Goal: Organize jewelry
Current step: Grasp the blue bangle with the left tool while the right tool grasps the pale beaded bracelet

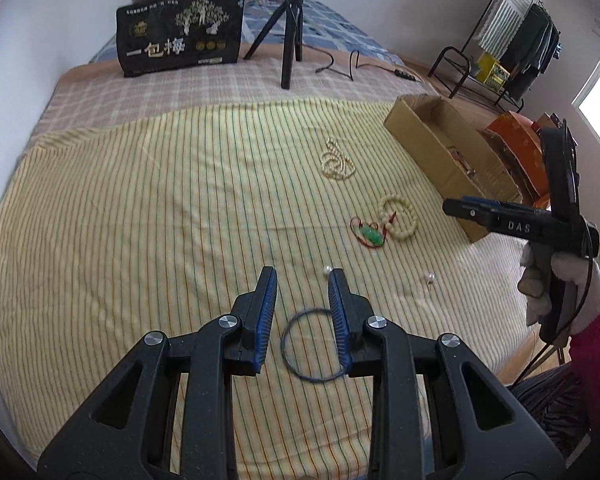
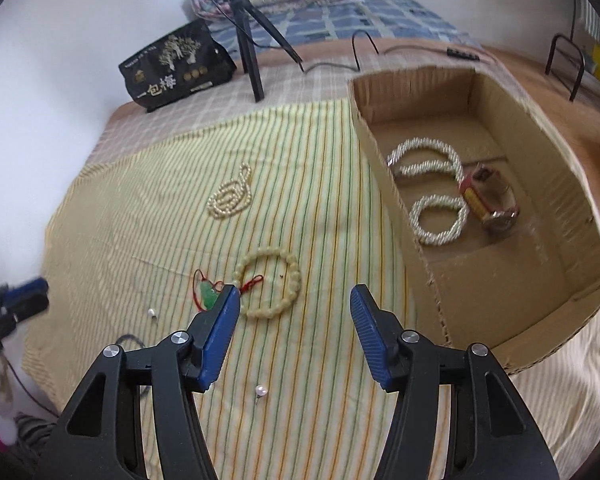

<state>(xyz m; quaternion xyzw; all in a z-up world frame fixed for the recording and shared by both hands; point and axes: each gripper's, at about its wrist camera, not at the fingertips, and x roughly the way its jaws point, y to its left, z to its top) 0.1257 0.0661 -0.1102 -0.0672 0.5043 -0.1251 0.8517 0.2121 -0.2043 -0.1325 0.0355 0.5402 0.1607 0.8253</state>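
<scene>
My left gripper (image 1: pixel 302 280) is open and hovers over a thin blue ring bracelet (image 1: pixel 314 346) on the striped cloth. A pearl earring (image 1: pixel 327 269) lies by its right fingertip, another (image 1: pixel 430 278) to the right. My right gripper (image 2: pixel 295 296) is open and empty above the cloth, beside the cardboard box (image 2: pixel 432 280). A cream bead bracelet (image 2: pixel 270 288), a green pendant on red cord (image 2: pixel 207 294), a pearl necklace (image 2: pixel 230 196) and a pearl earring (image 2: pixel 261 391) lie on the cloth. The box holds a white twisted bead necklace (image 2: pixel 432 196) and a watch (image 2: pixel 492 200).
A black snack bag (image 1: pixel 180 34) and a tripod (image 1: pixel 288 40) with a cable stand at the back of the bed. Folded quilts lie behind. A clothes rack (image 1: pixel 512 44) and orange box (image 1: pixel 516 140) stand at right past the bed's edge.
</scene>
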